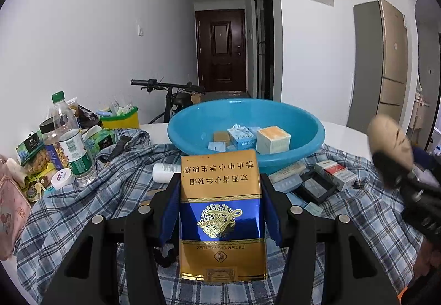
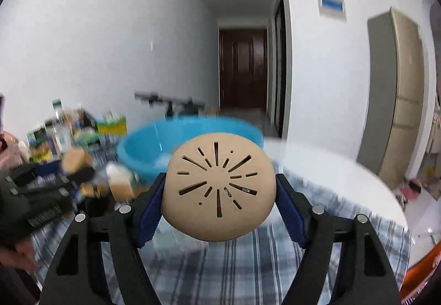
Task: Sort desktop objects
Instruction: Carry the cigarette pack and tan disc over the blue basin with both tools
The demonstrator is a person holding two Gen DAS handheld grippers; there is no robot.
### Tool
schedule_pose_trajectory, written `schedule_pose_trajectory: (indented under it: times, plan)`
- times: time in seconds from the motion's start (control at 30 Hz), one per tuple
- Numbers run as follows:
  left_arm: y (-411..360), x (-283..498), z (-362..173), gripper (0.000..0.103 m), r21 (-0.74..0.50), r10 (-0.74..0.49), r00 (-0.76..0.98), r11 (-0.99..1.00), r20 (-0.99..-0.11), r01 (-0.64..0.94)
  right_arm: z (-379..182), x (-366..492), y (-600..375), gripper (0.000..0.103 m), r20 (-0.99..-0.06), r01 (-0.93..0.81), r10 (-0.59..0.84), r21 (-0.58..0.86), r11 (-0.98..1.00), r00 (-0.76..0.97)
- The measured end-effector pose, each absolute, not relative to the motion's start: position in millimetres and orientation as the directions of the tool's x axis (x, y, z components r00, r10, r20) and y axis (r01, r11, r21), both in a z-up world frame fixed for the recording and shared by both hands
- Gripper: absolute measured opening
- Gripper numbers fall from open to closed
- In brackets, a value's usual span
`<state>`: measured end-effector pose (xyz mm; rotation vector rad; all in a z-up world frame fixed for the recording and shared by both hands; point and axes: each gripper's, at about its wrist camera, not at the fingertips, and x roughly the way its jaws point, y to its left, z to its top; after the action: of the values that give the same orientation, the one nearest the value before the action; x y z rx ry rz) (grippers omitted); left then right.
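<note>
My left gripper (image 1: 220,194) is shut on a gold and blue cigarette pack (image 1: 220,211), held upright just in front of the blue basin (image 1: 303,139). Several small boxes lie inside the basin. My right gripper (image 2: 219,192) is shut on a round beige object with slit-shaped holes (image 2: 219,189), lifted above the checked cloth (image 2: 234,263). In the left wrist view that beige object (image 1: 390,137) and the right gripper (image 1: 397,167) appear at the right edge, blurred. The basin (image 2: 137,145) lies beyond it, smeared by motion.
Bottles (image 1: 74,145), snack bags (image 1: 35,156) and a yellow-green container (image 1: 121,119) crowd the table's left side. A pink pouch (image 1: 11,203) lies at the left edge. More cigarette packs (image 1: 335,174) and a flat black case (image 1: 317,189) lie right of the basin. A bicycle (image 1: 171,95) stands behind the table.
</note>
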<state>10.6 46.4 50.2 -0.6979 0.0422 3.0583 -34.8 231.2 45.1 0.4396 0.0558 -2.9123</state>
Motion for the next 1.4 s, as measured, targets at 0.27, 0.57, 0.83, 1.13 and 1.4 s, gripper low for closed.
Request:
schedule_pose_trajectory:
  times: [0.27, 0.57, 0.83, 1.13, 1.4]
  plan:
    - [36.5, 24.2, 63.9, 0.056, -0.003, -0.019, -0.937, -1.000, -0.350, 0.021, 65.9, -12.0, 208.5, 0.074, -0.132, 0.181, -0.166, -0.105, -0.978, -0.977]
    - [34.9, 61.8, 84.6, 0.056, -0.001, -0.040, -0.990, -0.999, -0.138, 0.041, 71.2, 16.7, 189.3, 0.075, 0.031, 0.121, -0.127, -0.151, -0.981, -0.991]
    - [39.1, 69.4, 90.5, 0.056, 0.037, -0.053, -0.991, -0.998, -0.119, 0.049, 77.4, 17.1, 184.3, 0.076, 0.014, 0.138, -0.142, -0.146, -0.980, -0.990]
    - [39.3, 57.9, 100.1, 0.056, 0.035, -0.061, -0.989, -0.998, -0.135, 0.057, 87.5, 8.8, 187.3, 0.076, 0.009, 0.131, -0.134, -0.139, -0.981, -0.991]
    - [37.6, 31.6, 131.9, 0.056, 0.038, -0.065, -0.995, -0.997, -0.069, 0.063, 107.4, -16.7, 195.0, 0.076, 0.026, 0.155, -0.159, -0.099, -0.983, -0.987]
